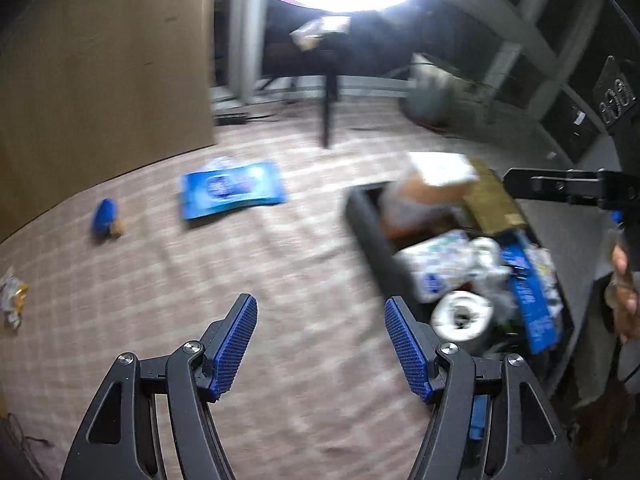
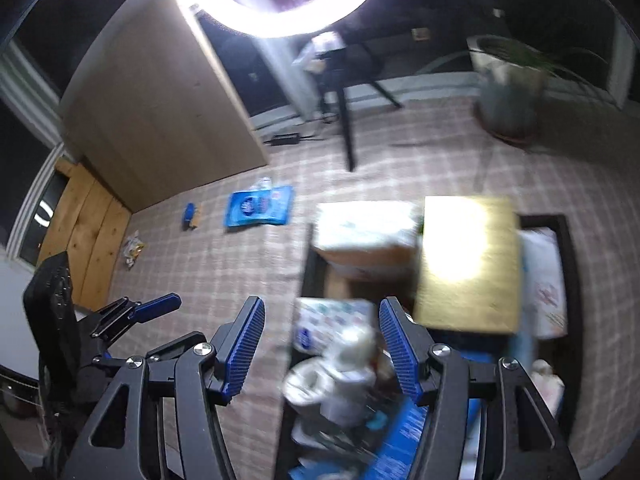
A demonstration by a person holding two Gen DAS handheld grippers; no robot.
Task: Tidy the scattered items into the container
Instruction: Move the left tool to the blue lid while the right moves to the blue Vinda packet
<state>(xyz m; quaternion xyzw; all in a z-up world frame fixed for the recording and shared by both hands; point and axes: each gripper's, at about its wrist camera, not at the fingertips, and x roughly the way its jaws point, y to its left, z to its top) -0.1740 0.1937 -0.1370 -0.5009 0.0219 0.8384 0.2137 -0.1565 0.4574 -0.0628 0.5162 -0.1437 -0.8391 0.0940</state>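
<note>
A black container [image 1: 370, 226] full of packets, a gold box [image 1: 494, 196] and a white roll [image 1: 462, 314] sits on the checked carpet; it also shows in the right wrist view [image 2: 310, 272]. A blue wipes pack [image 1: 232, 194] [image 2: 260, 210], a small blue item [image 1: 105, 216] [image 2: 189, 215] and a crumpled wrapper [image 1: 14, 296] [image 2: 134, 248] lie scattered on the carpet. My left gripper [image 1: 320, 344] is open and empty, left of the container. My right gripper [image 2: 322, 344] is open and empty above the container's near end.
A wooden cabinet [image 1: 100, 80] stands at the left. A ring light on a black stand [image 1: 328, 120] stands behind. A potted plant [image 2: 508, 96] is at the back right. The left gripper shows in the right wrist view [image 2: 136, 312].
</note>
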